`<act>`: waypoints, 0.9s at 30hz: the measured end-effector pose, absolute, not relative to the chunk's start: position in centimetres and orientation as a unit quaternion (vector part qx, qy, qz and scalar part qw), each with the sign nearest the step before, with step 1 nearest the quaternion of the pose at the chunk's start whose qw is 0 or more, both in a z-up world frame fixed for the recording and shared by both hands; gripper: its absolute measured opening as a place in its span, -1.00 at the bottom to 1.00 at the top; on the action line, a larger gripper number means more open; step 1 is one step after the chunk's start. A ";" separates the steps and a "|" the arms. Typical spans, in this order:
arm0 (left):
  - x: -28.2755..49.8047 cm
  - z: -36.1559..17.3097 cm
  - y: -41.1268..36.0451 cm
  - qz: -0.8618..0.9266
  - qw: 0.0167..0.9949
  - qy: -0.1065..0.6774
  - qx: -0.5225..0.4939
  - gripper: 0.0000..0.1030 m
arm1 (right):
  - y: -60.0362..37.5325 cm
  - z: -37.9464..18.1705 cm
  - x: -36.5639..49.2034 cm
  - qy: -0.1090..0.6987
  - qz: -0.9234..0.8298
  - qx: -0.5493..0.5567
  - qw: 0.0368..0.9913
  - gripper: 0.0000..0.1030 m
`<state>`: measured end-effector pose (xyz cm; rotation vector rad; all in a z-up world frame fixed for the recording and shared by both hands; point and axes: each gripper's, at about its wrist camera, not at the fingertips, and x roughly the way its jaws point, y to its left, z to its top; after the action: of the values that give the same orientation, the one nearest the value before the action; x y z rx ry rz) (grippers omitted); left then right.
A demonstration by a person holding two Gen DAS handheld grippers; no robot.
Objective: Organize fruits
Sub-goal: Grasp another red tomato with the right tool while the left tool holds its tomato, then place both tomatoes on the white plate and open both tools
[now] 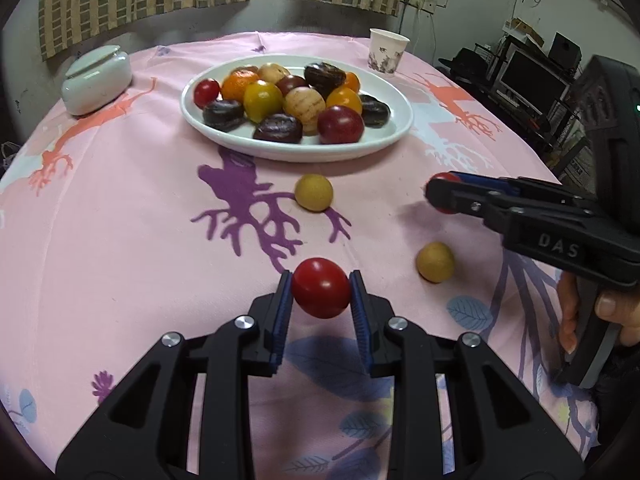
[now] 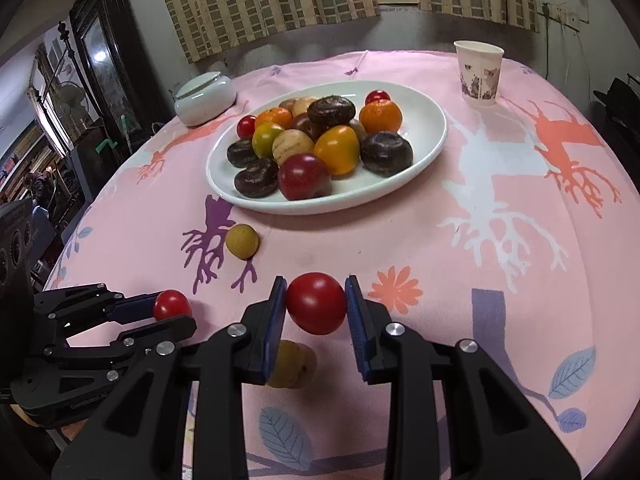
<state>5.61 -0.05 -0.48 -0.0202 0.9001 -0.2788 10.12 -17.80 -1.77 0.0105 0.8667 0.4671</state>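
Table: pink tablecloth (image 1: 120, 240), white plate (image 1: 394, 128) piled with fruit
Left gripper (image 1: 320, 292): pinching a red tomato (image 1: 320, 287) — lifted off the cloth
Right gripper (image 2: 316, 304): clamped on another red tomato (image 2: 316, 303)
Hidden: yellow fruit (image 2: 290, 364) half-covered by a right finger (image 2: 272, 320)

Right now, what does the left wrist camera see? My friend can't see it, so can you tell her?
The left claw grips a round red tomato above a pink printed tablecloth. Beyond it sit two yellow-brown round fruits, then a white oval plate piled with mixed fruit.
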 end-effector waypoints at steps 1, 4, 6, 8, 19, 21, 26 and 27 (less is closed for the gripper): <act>5.6 -0.1 0.1 -0.129 0.894 0.429 -0.007 -0.44 | -17.8 -1.4 9.9 0.409 0.223 -0.001 0.885 -0.41; 5.5 1.1 0.2 -0.120 0.901 0.417 -0.003 -0.44 | -18.0 -0.1 9.5 0.391 0.227 -0.006 0.892 -0.41; 5.6 1.9 -0.1 -0.120 0.904 0.411 0.016 -0.44 | -18.3 1.2 9.5 0.377 0.228 -0.009 0.898 -0.41; 6.1 2.9 -0.3 -0.118 0.906 0.406 0.030 -0.44 | -18.9 2.6 9.7 0.361 0.225 -0.016 0.905 -0.41; 13.7 6.1 0.1 -0.087 0.918 0.386 0.027 -0.44 | -20.2 5.5 14.4 0.331 0.214 -0.011 0.919 -0.41; 15.6 5.4 0.5 -0.086 0.916 0.392 0.019 -0.45 | -20.0 5.4 16.1 0.333 0.212 0.005 0.919 -0.41; 15.2 4.3 2.2 -0.088 0.911 0.402 -0.014 -0.44 | -19.6 4.2 18.3 0.349 0.215 0.039 0.911 -0.41; 14.5 4.1 2.2 -0.089 0.913 0.398 -0.002 -0.25 | -19.6 4.1 18.2 0.348 0.215 0.035 0.912 -0.41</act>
<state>14.51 2.18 4.08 -0.0050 0.8204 -0.1834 18.16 -19.60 4.10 0.0715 0.7167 0.4426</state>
